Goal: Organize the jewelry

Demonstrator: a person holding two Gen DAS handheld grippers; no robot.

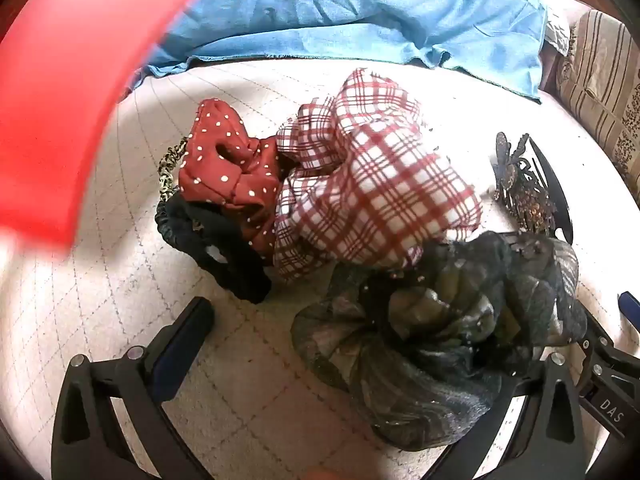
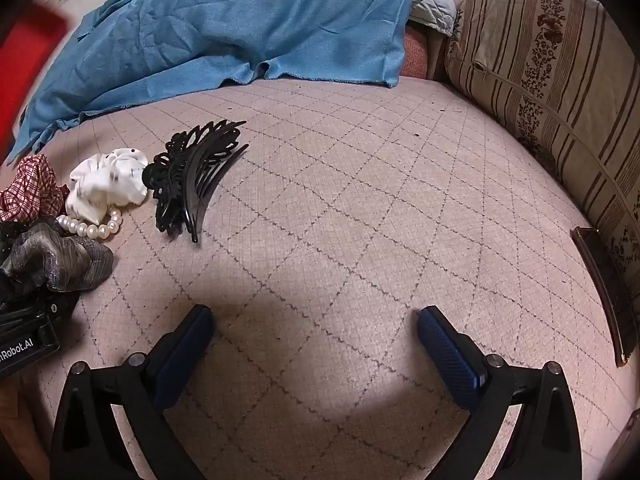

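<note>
1. While the left hand-held gripper (image 1: 392, 360) stands wide open around the dark shimmery gauze scrunchie (image 1: 436, 340), gripping nothing yet, closing could snag the red-and-white plaid scrunchie (image 1: 360, 184) touching it just ahead.
2. The right hand-held gripper (image 2: 316, 344) gapes empty, well apart from the black filigree hair claw (image 2: 192, 176) ahead-left.
3. Everything lies on a pale quilted bed cover (image 2: 360, 220); a blue cloth (image 2: 224, 28) lies beyond.

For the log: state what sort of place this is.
Probably a home bedroom or sitting room: a quilted bed or couch cover, a blue blanket, a striped floral cushion, with scrunchies, like the plaid scrunchie, strewn on it.
</note>
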